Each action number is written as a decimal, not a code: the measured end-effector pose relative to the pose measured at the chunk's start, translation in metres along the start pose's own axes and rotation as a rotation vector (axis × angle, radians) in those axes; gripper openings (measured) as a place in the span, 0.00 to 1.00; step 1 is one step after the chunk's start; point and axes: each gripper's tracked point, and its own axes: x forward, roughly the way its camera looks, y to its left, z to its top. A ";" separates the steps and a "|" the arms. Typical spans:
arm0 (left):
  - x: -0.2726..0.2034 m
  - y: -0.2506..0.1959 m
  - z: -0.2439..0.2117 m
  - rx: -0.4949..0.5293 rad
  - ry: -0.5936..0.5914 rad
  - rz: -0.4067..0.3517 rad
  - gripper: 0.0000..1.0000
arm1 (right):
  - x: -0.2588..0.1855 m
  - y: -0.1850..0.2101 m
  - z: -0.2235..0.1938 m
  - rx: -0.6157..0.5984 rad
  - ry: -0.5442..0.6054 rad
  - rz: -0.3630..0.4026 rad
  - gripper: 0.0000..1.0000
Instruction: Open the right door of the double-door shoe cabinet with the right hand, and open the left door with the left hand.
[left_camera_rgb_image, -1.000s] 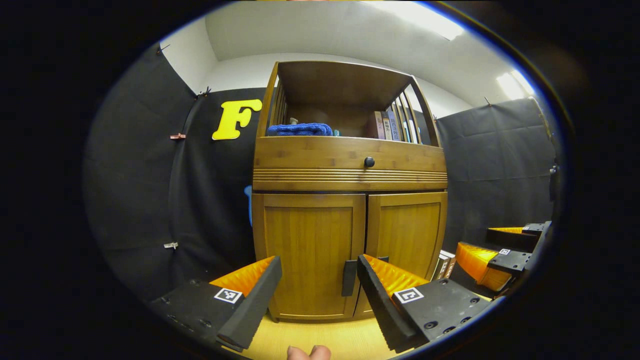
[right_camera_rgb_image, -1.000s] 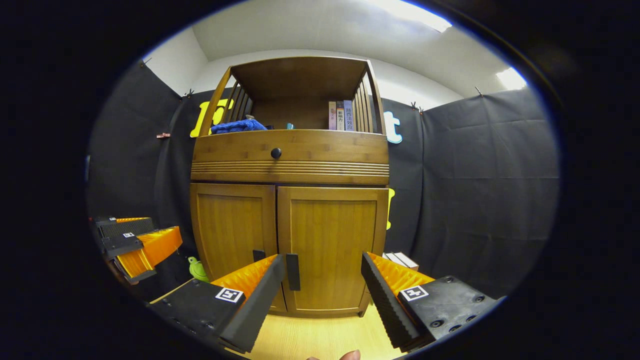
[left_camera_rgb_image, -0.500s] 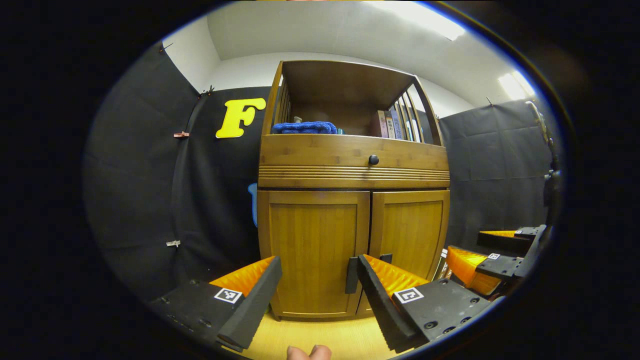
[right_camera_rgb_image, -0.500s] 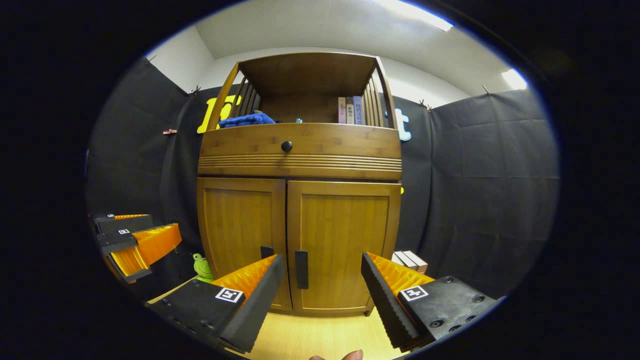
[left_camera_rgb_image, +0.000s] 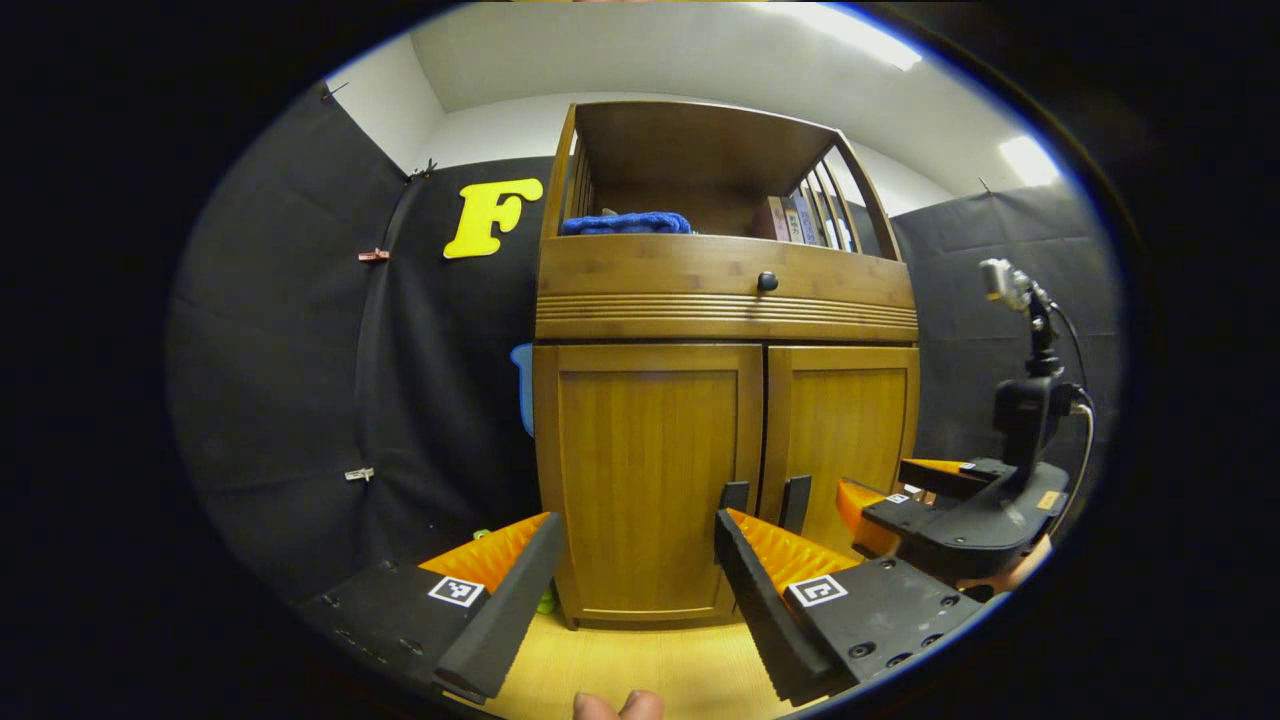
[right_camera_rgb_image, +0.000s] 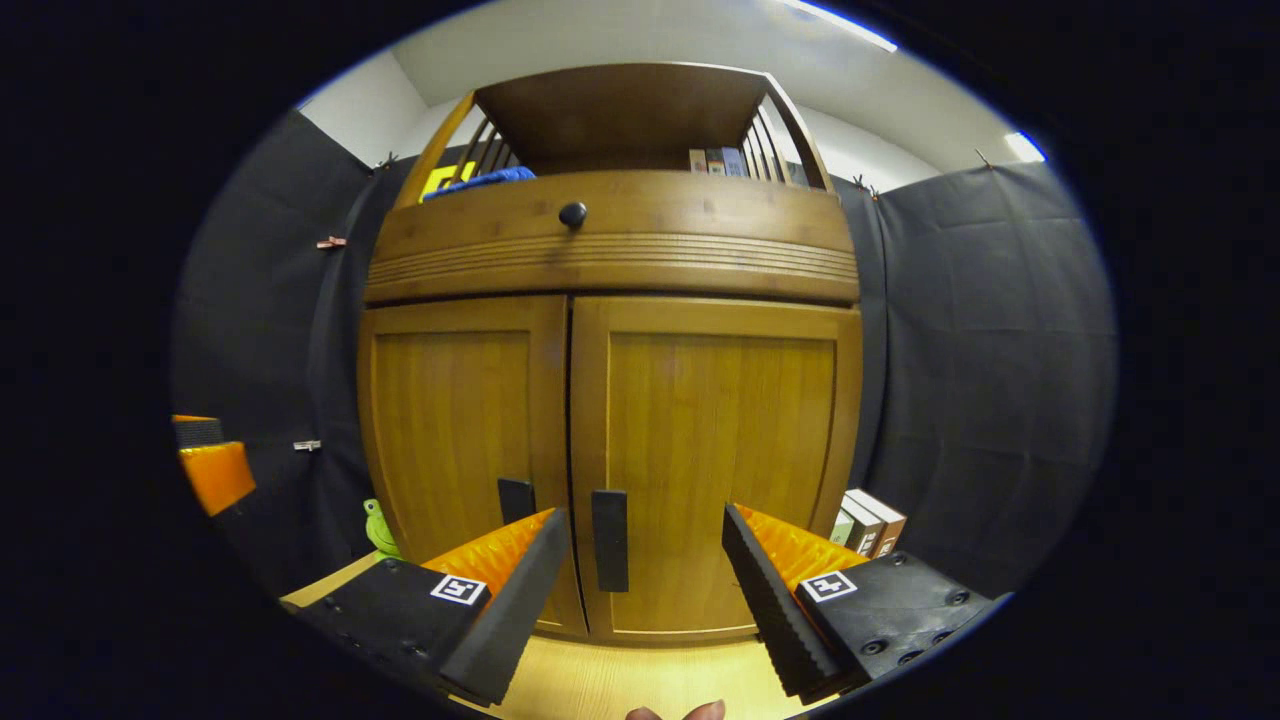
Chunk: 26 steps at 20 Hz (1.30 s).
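Right gripper view faces the shoe cabinet (right_camera_rgb_image: 610, 330) from close by, with both doors shut: the left door (right_camera_rgb_image: 455, 440) and the right door (right_camera_rgb_image: 715, 450) meet at a thin centre seam, each carrying a dark vertical handle low beside it, the left handle (right_camera_rgb_image: 516, 498) partly hidden behind a finger and the right handle (right_camera_rgb_image: 609, 540) showing in full. The right gripper (right_camera_rgb_image: 640, 590) is spread wide and grips nothing, with the right handle standing in the gap between its fingers, nearer the left one and short of touching. Above the doors runs a drawer front with a round black knob (right_camera_rgb_image: 573, 214), and the open shelf on top holds a folded blue cloth (right_camera_rgb_image: 480, 180) and a row of books (right_camera_rgb_image: 715, 160) whose spines are too small to read. Left gripper view shows the left gripper (left_camera_rgb_image: 635, 590), likewise wide apart and empty, aimed at the left door (left_camera_rgb_image: 650, 470) (the handle (left_camera_rgb_image: 734, 496) peeks just above its right finger). The right gripper (left_camera_rgb_image: 890, 510) appears farther off near the right door (left_camera_rgb_image: 845, 430). Small boxes (right_camera_rgb_image: 865, 520) sit on the floor right of the cabinet, their print illegible, and a green toy (right_camera_rgb_image: 378, 528) sits half hidden at its left. Square black-and-white markers (right_camera_rgb_image: 459, 589) sit on the fingers.
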 end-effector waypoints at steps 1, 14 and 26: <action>0.003 0.000 -0.002 0.006 0.004 0.005 0.95 | 0.011 0.001 -0.008 -0.001 0.008 0.003 0.98; 0.019 -0.013 -0.026 -0.008 0.061 0.050 0.95 | 0.109 0.028 -0.092 0.056 0.158 0.046 0.67; 0.003 -0.004 -0.016 -0.029 0.039 0.077 0.95 | 0.063 0.026 -0.091 0.050 0.187 0.091 0.24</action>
